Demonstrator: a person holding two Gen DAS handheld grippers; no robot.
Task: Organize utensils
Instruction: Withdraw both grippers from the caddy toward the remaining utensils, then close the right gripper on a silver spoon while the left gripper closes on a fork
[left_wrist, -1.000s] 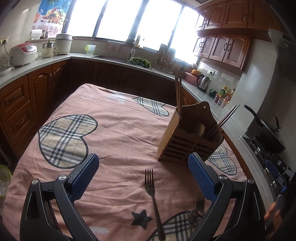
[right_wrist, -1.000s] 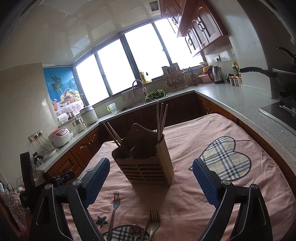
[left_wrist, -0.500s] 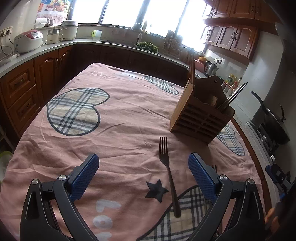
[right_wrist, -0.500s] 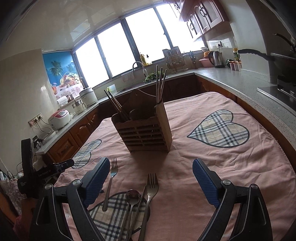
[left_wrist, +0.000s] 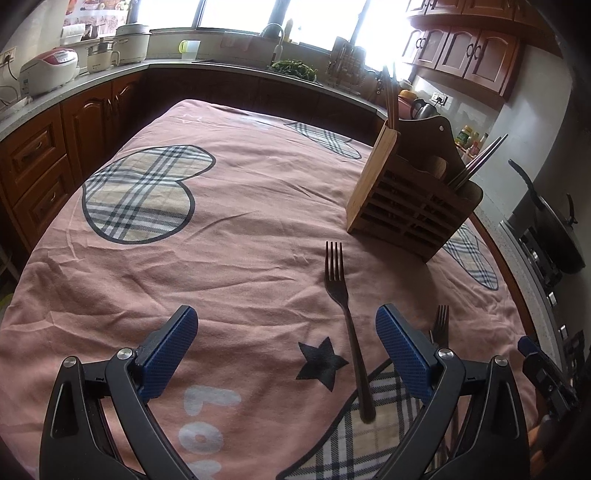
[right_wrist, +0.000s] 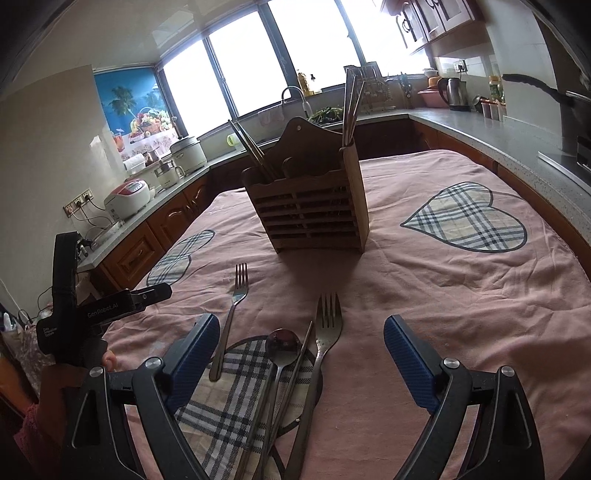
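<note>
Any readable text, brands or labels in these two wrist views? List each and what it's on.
"GenRobot.AI": on the black body of the left gripper, right wrist view.
Small white print lower on that same body: too small to read.
White letters on the pink tablecloth, seen upside down in the left wrist view: look like "Lo", the rest cut off.
Labels on the countertop bottles: too blurred.

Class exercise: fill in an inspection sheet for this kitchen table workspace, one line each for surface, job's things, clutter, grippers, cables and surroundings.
Surface: pink tablecloth with plaid hearts, wrinkled.
Job's things: slatted wooden utensil holder upright, chopsticks standing in it; lone steel fork apart; second fork, steel spoon and loose chopstick bunched together.
Clutter: nothing seen.
Grippers: left gripper open, empty; right gripper open, empty, above the bunch.
Cables: appliance leads at wall socket.
Surroundings: rice cooker, electric kettle, sink tap.
</note>
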